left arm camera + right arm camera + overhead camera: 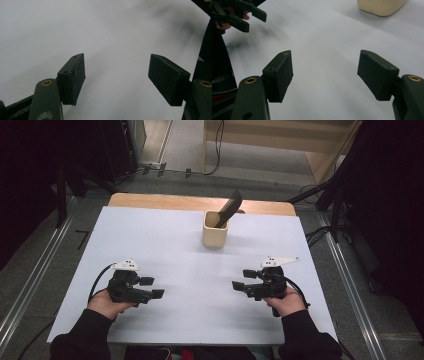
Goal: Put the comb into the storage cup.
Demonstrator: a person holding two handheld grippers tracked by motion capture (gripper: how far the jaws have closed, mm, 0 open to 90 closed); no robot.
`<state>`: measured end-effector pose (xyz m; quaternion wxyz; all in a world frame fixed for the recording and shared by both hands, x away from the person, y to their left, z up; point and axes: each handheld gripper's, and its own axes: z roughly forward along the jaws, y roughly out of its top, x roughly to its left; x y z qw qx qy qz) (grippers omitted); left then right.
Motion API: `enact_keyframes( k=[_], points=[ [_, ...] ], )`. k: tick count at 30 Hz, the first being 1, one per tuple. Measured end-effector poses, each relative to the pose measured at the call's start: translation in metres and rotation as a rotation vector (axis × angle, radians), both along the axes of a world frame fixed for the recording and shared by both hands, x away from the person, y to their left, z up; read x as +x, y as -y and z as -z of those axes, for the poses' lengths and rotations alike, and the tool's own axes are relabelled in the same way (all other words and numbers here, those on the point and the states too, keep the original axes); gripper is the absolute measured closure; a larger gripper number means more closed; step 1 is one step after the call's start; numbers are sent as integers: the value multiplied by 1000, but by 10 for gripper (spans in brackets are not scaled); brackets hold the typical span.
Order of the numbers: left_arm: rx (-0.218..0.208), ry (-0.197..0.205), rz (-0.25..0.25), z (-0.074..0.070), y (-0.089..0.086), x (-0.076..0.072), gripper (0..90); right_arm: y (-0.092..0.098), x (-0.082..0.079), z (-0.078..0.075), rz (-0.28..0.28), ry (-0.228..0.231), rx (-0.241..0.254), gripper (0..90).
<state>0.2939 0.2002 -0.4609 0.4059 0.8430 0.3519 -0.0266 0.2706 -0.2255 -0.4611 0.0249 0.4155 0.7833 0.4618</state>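
Note:
A cream-coloured cup (pixel 215 229) stands at the far middle of the white table top (pixel 175 255), with a black flat-bladed utensil (pixel 229 208) leaning out of it to the right. My left gripper (pixel 152 287) is held low at the near left, open, with nothing between its jaws (pixel 116 77). At the near right my right gripper (pixel 242 279) is open and empty too (pixel 325 73). The two point towards each other. The cup's base (pixel 382 6) shows at the top of the right gripper view, and the left gripper (pixel 244 16) sits at that view's upper left.
A wooden strip (pixel 200 202) runs along the table's far edge. Metal rails (pixel 30 280) flank the table on both sides. Dark stands and cables (pixel 325 195) crowd the floor beyond the far right corner.

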Motion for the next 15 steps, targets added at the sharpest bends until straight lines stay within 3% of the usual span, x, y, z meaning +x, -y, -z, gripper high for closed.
enact_keyframes(
  k=[4, 15],
  points=[
    [1, -2, 3, 0, -1, 0, 303, 2, -5, 4, 1, -21, -6, 266],
    [7, -4, 7, 0, -2, -2, 303, 18, -17, 6, 25, -24, -14, 265]
  ],
)
